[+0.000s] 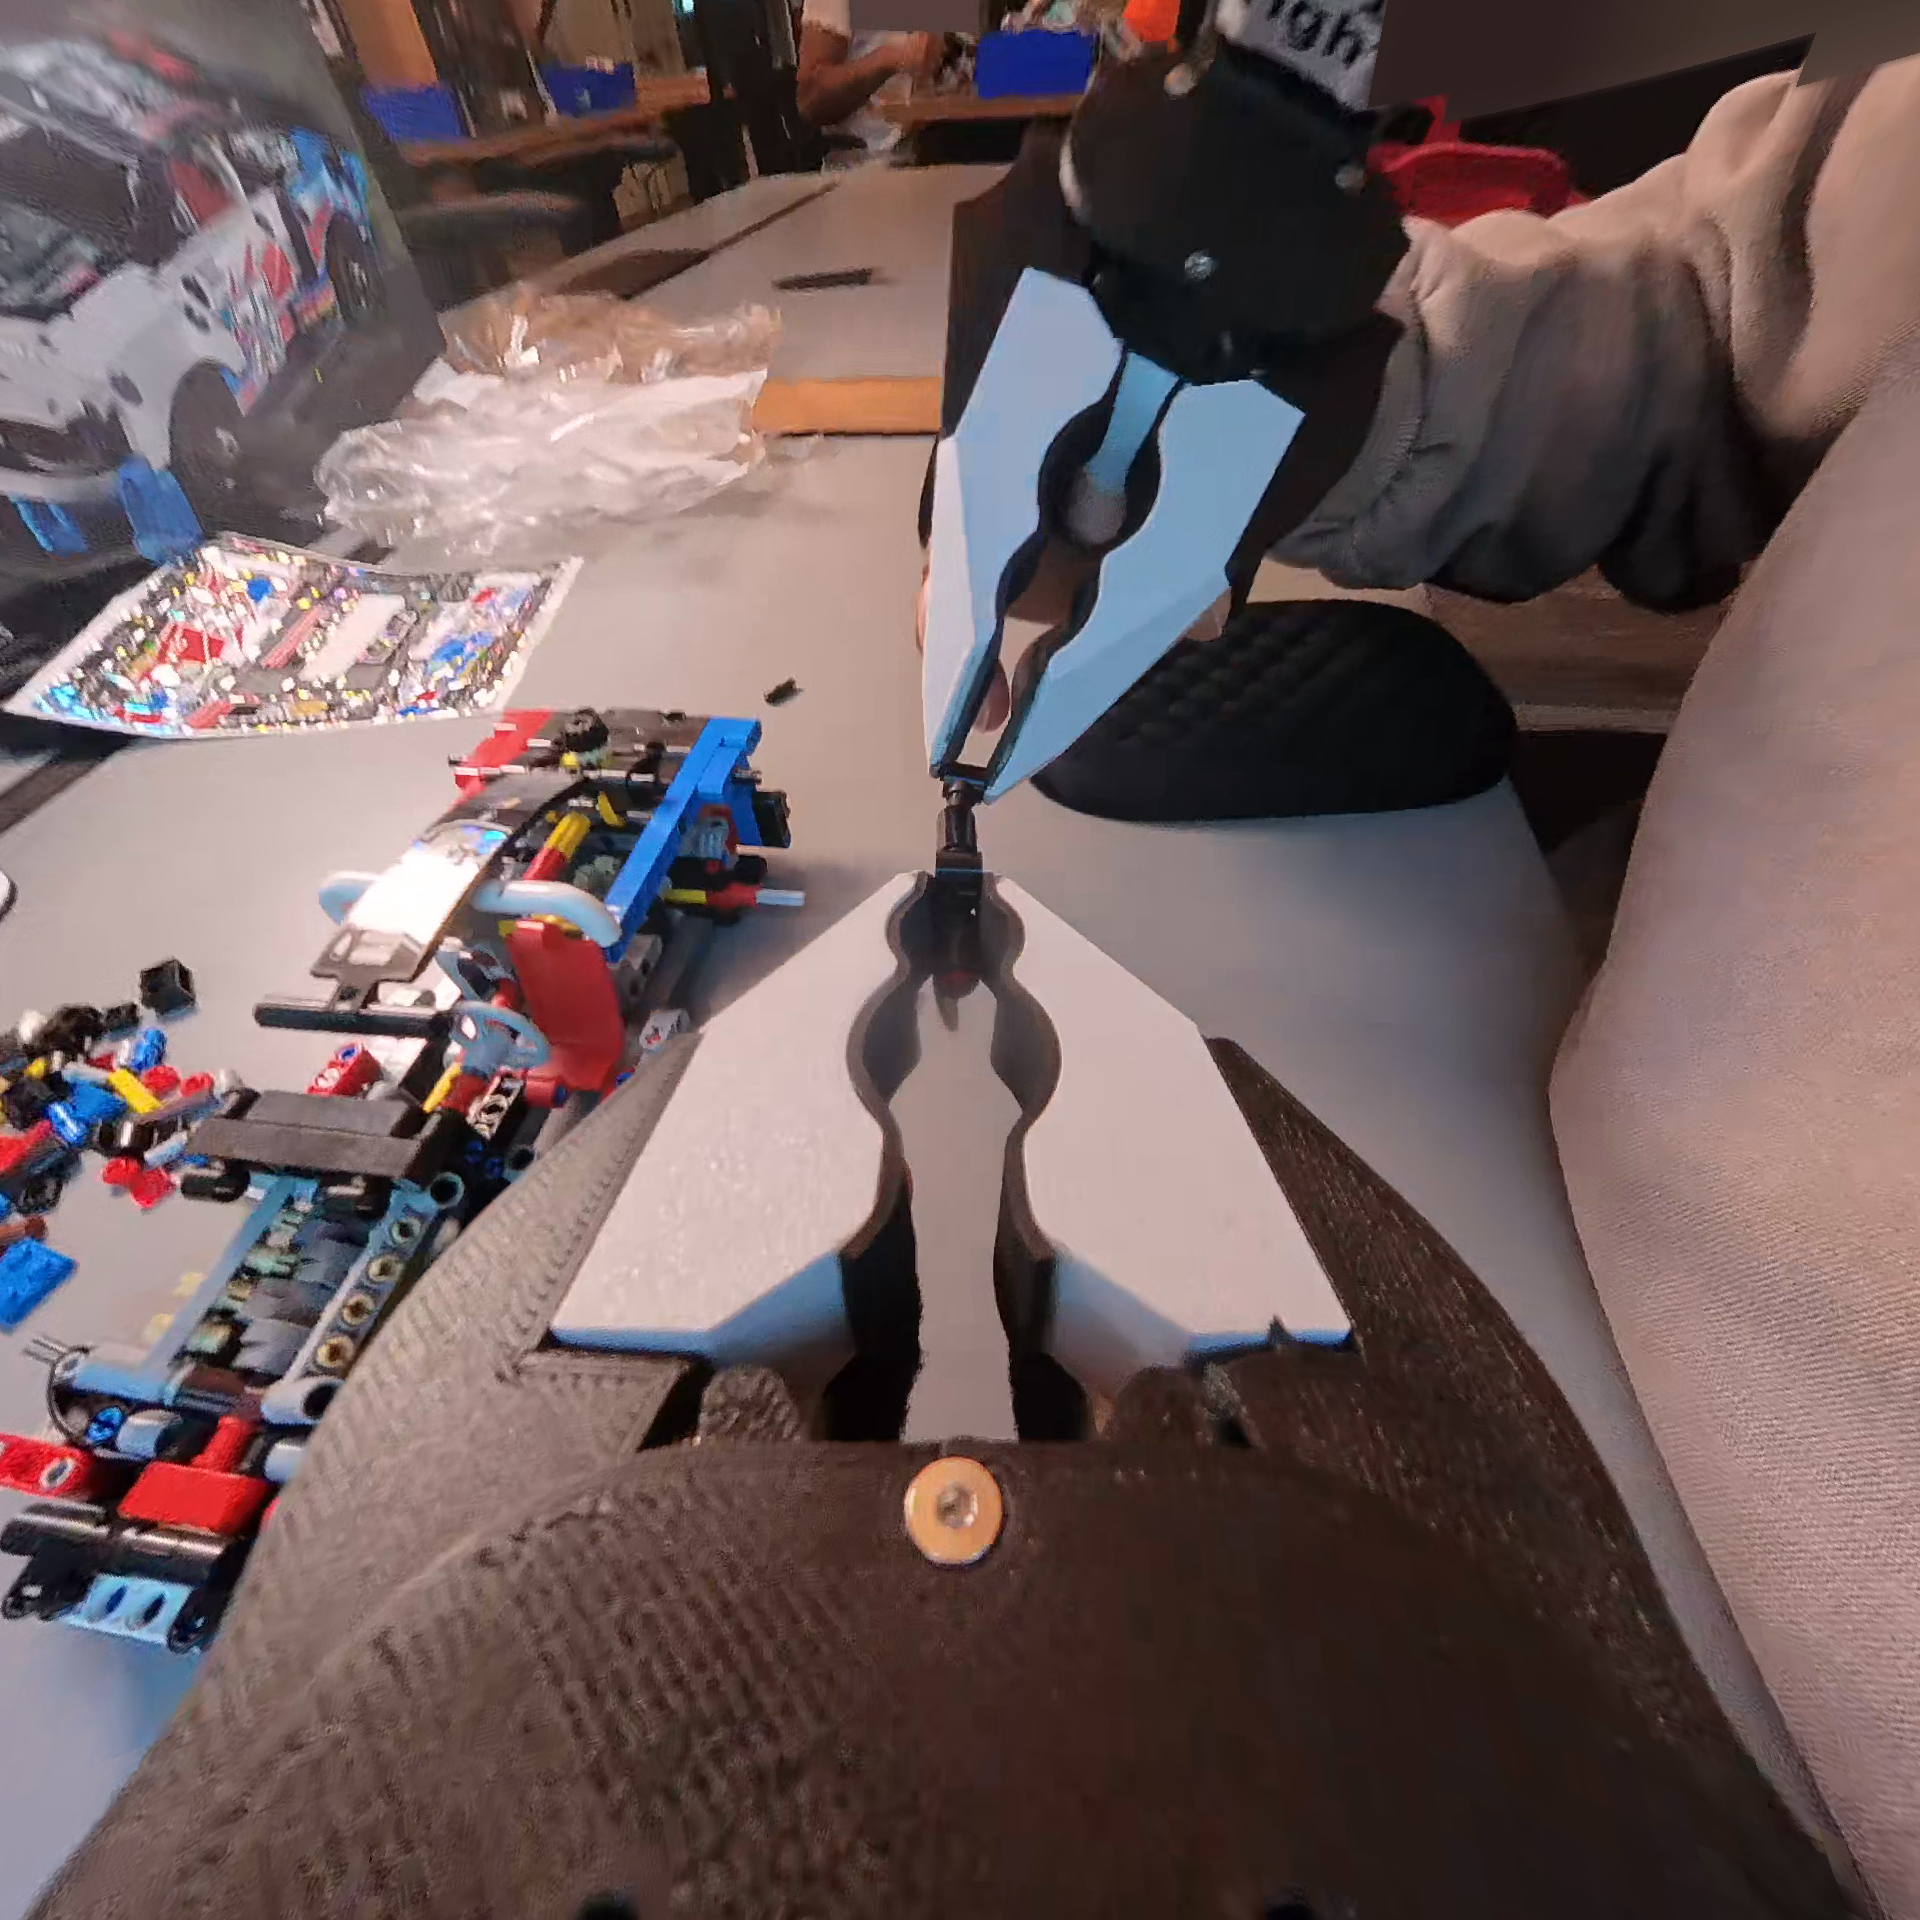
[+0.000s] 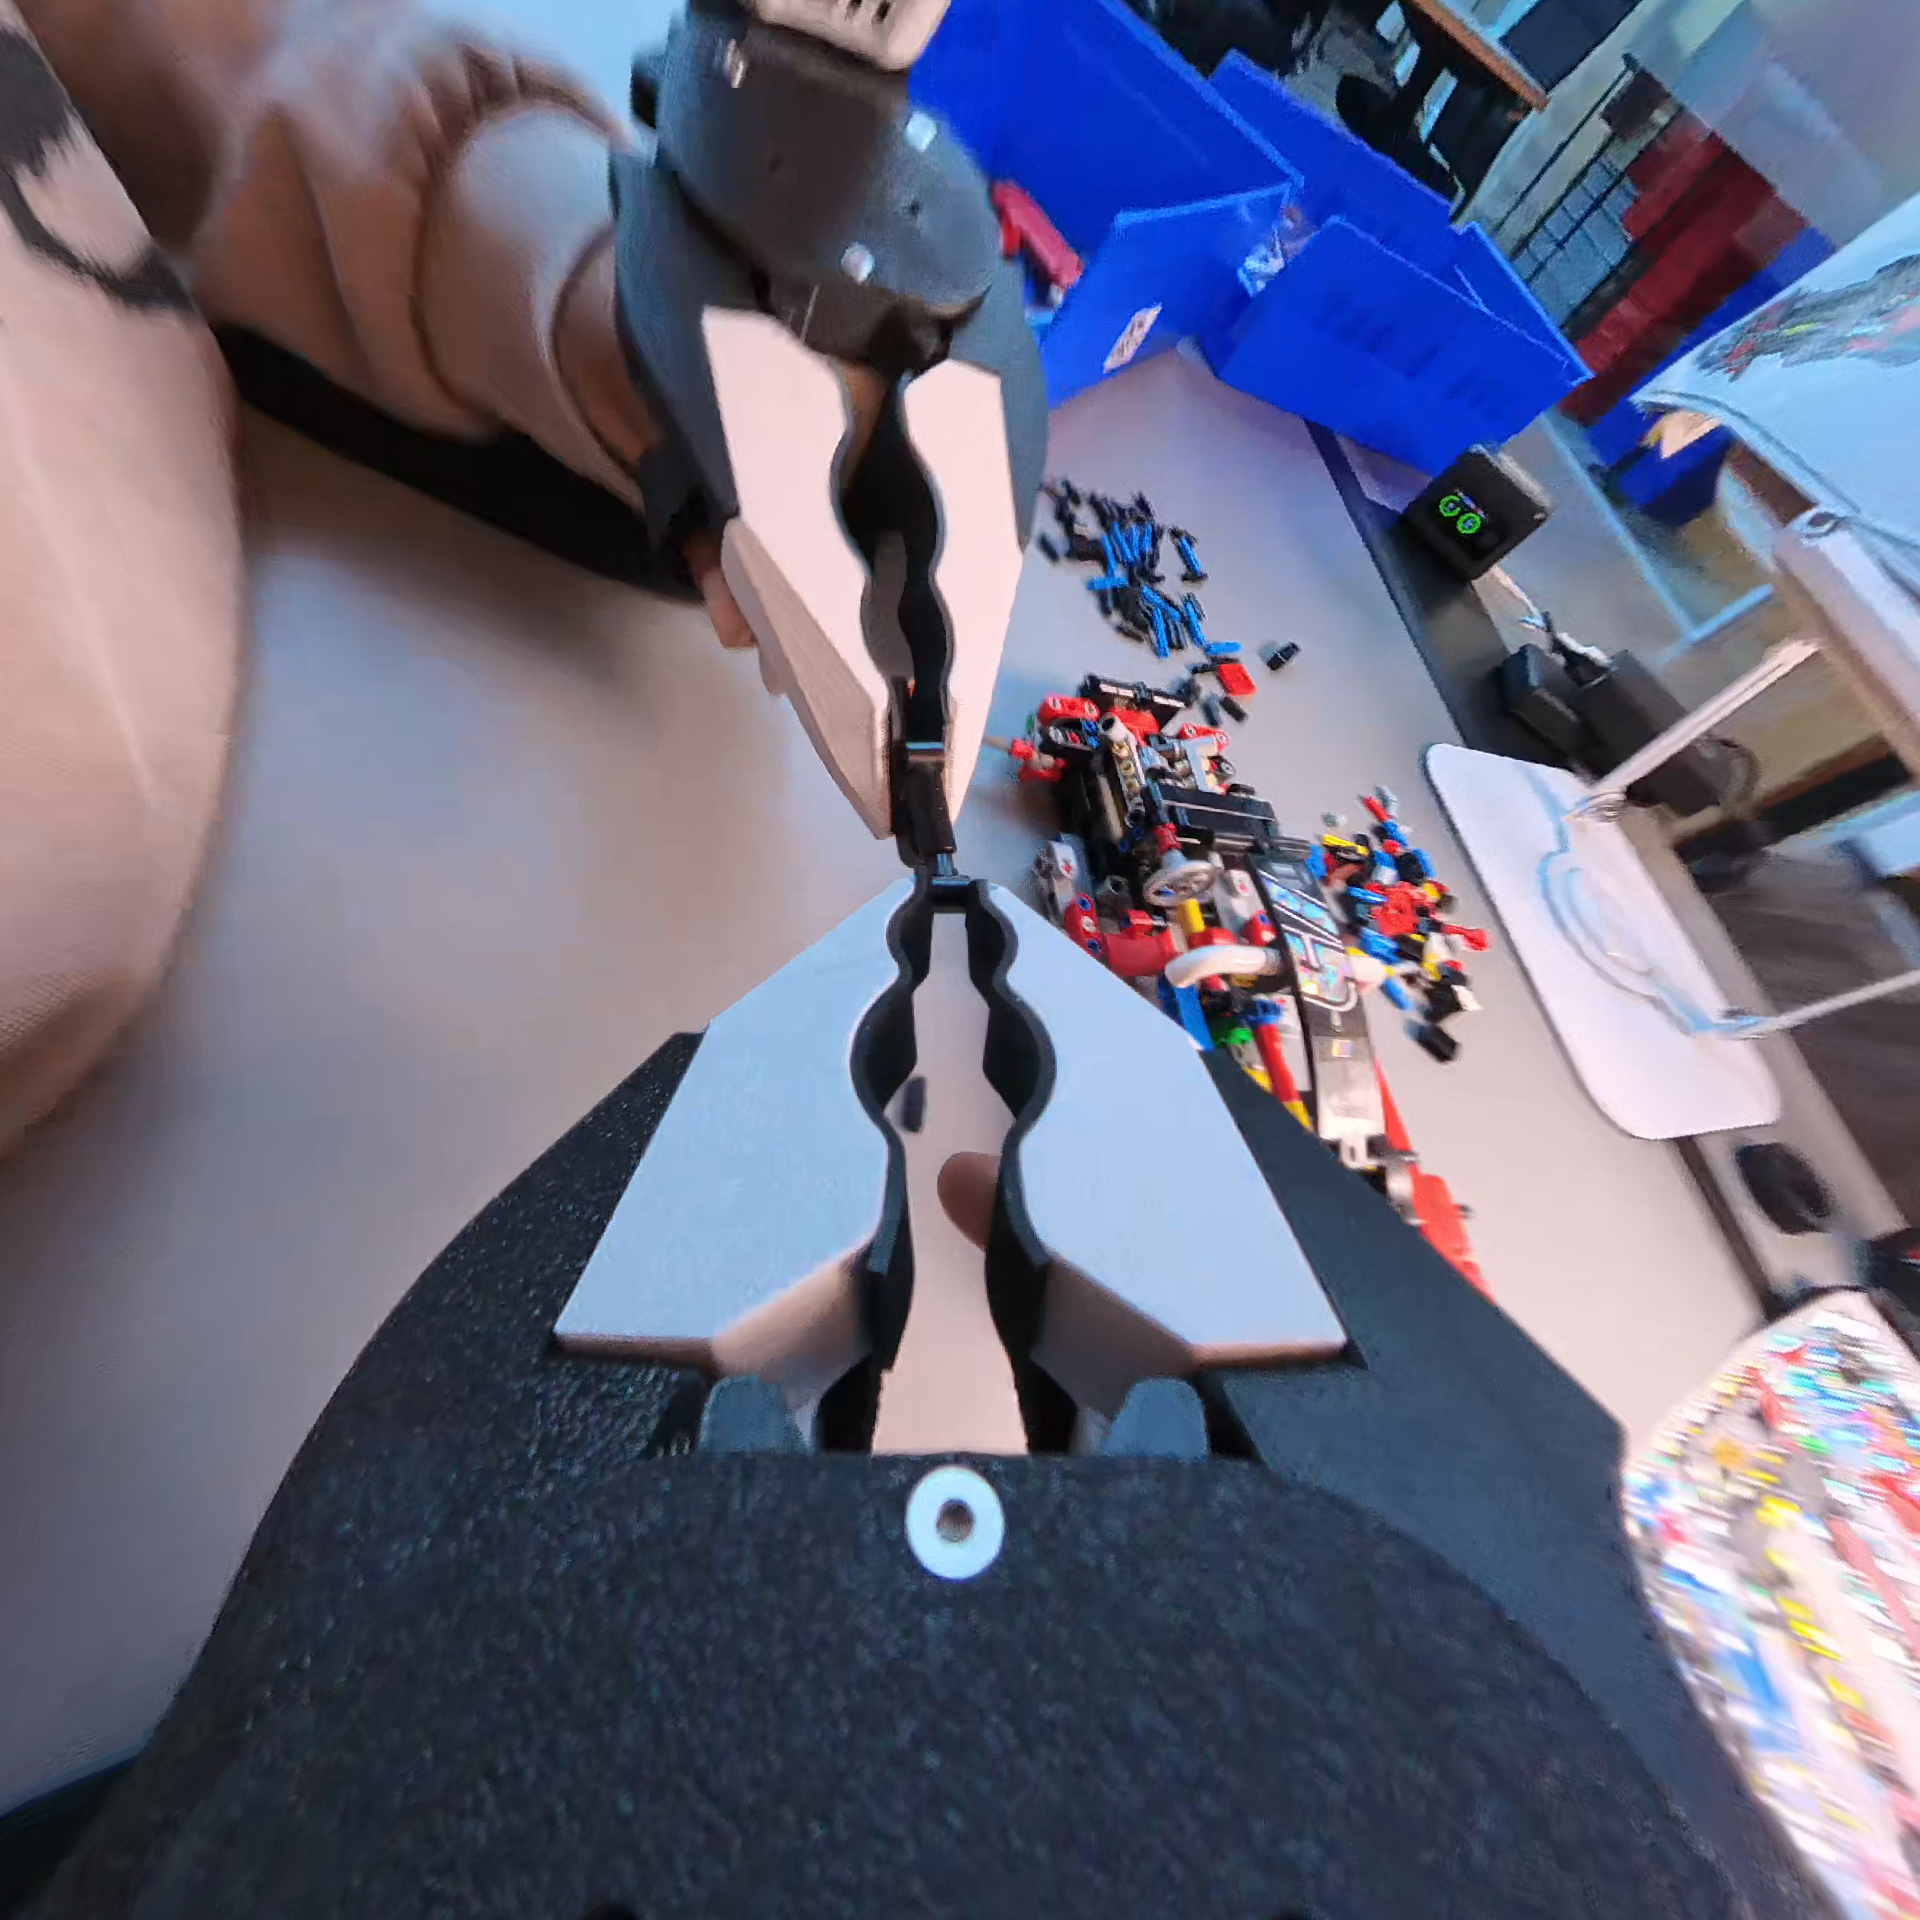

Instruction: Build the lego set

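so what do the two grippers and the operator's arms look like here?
Both match: the left gripper and right gripper have a black textured printed body, a silver screw with washer at centre, and two pale grey wedge fingers with wavy black inner pads. No cables show. The person wears a loose beige sleeve on each arm.

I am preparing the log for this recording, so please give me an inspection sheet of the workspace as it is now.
Surface: pale grey table, bare near the tools.
Job's things: partly built red, blue and black brick car; small black connector piece held in mid-air.
Clutter: loose coloured bricks, crumpled clear plastic bags, printed sticker sheet.
Grippers: left tool and right tool each shut on the connector piece, tip to tip.
Cables: nothing seen.
Surroundings: blue plastic bins.
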A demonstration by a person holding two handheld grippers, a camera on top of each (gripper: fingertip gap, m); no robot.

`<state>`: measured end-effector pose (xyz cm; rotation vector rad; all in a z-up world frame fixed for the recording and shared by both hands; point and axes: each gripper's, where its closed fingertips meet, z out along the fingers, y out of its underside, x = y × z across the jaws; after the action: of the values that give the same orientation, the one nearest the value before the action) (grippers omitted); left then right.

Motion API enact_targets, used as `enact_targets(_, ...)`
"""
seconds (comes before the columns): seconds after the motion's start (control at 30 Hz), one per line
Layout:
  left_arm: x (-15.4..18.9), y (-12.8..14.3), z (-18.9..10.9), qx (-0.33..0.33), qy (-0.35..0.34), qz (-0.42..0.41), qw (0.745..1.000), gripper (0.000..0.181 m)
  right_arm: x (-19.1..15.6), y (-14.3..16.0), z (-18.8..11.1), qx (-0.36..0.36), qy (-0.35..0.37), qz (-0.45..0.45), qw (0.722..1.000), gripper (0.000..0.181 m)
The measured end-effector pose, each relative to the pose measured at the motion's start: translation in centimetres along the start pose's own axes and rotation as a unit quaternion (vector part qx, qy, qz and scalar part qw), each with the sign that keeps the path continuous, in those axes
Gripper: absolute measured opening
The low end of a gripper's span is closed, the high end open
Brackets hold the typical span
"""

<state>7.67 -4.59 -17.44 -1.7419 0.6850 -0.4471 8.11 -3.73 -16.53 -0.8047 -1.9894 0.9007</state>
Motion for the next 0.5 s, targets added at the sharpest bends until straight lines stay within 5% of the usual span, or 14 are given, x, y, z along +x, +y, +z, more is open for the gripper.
enact_targets(0.17, 0.8, -1.5, -0.4, 0.048, 0.007, 0.049, 0.998, 0.006, -0.5, -1.2, -0.7, 0.093, -0.077, 0.156, 0.98, 0.005)
enact_targets(0.3, 1.2, -1.8, -0.4, 0.053, -0.001, 0.083, 0.995, 0.005, -0.7, -1.5, -1.1, 0.124, -0.097, 0.199, 0.967, 0.005)
enact_targets(0.5, 1.3, -0.6, 0.4, 0.011, 0.01, 0.057, 0.998, 0.006, -1.0, -0.5, -0.7, 0.038, -0.019, 0.012, 0.999, 0.004)
